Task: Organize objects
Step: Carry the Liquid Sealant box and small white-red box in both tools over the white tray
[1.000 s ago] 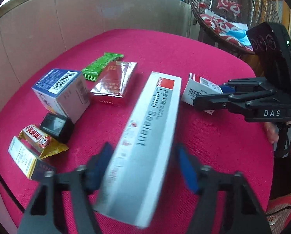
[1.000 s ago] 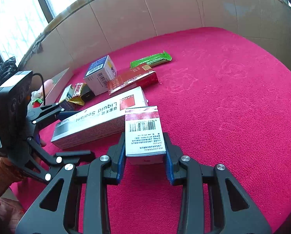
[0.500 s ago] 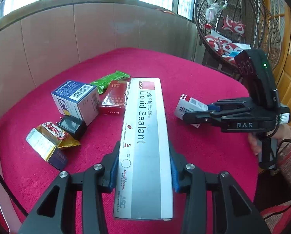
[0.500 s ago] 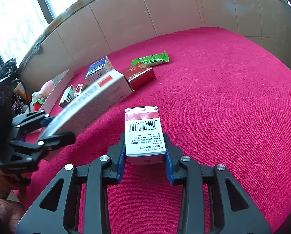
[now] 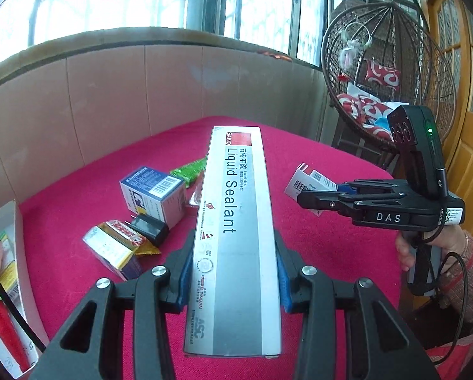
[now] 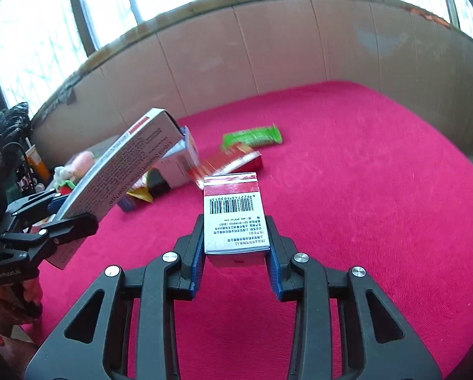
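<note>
My left gripper is shut on a long grey and white Liquid Sealant box and holds it raised above the red cushion, far end tilted up; the box also shows in the right wrist view. My right gripper is shut on a small white and red barcode box and holds it over the cushion. That box shows at the right gripper's tips in the left wrist view.
On the cushion lie a blue and white box, a green wrapper, a black adapter, a yellow and red packet and a yellow and white box. A red pack lies behind. A hanging wicker chair stands right.
My left gripper closed on the sealant box, lifted it off the cushion and tilted its far end up. My right gripper raised the barcode box slightly.
</note>
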The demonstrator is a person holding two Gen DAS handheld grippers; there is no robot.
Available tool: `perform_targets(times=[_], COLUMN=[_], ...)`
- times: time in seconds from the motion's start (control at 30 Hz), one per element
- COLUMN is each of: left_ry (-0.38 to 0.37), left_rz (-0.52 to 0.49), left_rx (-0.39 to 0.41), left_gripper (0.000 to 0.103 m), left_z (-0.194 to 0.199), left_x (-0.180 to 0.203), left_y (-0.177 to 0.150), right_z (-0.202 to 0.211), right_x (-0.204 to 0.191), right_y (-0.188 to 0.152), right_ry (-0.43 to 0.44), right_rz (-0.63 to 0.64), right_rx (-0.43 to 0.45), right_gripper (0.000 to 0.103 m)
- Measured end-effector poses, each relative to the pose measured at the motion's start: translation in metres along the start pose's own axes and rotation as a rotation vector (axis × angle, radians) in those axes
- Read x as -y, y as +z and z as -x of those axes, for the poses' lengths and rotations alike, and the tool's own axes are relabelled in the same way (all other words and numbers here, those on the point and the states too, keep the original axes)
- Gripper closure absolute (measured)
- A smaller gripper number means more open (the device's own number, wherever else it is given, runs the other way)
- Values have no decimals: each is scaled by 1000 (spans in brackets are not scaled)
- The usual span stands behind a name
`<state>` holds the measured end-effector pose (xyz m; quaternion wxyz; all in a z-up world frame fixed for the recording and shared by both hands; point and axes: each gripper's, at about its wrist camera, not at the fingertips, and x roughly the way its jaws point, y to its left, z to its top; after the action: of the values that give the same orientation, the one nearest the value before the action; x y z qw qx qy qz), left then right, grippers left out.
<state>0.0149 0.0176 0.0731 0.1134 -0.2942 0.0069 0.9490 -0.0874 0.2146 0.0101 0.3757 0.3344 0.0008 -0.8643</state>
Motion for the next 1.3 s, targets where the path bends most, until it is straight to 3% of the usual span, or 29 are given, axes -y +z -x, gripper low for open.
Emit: perform_targets(times=[0.83,1.3], left_ry=[100,161], left_rz=[107,198], left_rx=[167,246], left_gripper=[61,61], left_z=[72,112], left_x=[-38,-79], left_y=[-4,-16], right_z=[4,-2], right_x=[-64,-107], right_y=[17,33], right_ry=[-4,14], right_rz=[90,146], right_rx=[33,37], right_gripper=[70,70])
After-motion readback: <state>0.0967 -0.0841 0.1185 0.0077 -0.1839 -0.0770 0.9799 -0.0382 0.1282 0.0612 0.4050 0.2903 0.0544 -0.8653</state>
